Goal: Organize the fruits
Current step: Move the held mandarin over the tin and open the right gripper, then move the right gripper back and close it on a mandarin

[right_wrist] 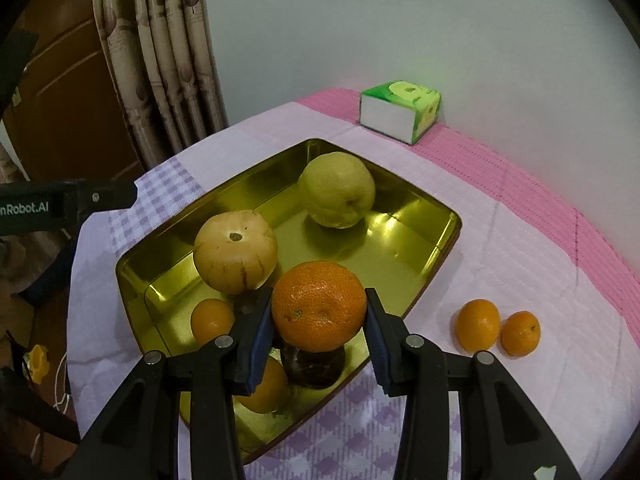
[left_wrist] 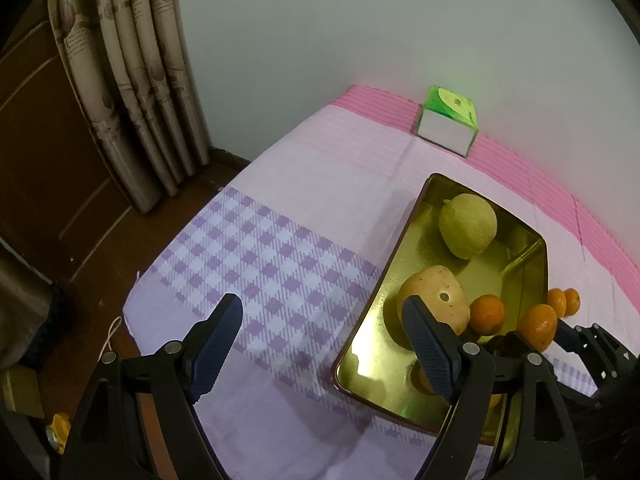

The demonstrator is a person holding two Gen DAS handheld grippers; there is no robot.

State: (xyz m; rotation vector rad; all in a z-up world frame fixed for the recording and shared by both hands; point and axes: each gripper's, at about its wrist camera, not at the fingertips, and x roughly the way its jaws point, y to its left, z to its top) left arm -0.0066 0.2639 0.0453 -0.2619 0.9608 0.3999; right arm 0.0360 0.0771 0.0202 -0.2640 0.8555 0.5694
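- Left tongs [left_wrist: 322, 338]: jaws apart and empty, over the checked cloth [left_wrist: 256, 256] beside the tray's near left rim.
- Tray [right_wrist: 256, 176]: shallow gold metal on the bench; its glossy floor looks slick, so round fruit may roll when set down.
- Melon [right_wrist: 236, 250]: pale, striped, in the tray's left half; probably heavy and wide for the jaws.
- Pear [right_wrist: 338, 190]: yellow-green, at the tray's far side, apart from the melon; likely firm but easily bruised.
- Small orange [right_wrist: 212, 320]: on the tray floor, near left.
- Right tongs [right_wrist: 318, 316]: closed on the held orange [right_wrist: 320, 306], above the tray's near end; pads meet it at opposite sides of its widest part. The peel is dimpled and slightly soft, so a light squeeze should hold without slipping.
- Two loose oranges [right_wrist: 498, 330]: touching each other on the cloth, right of the tray; judged light, best taken across the middle.
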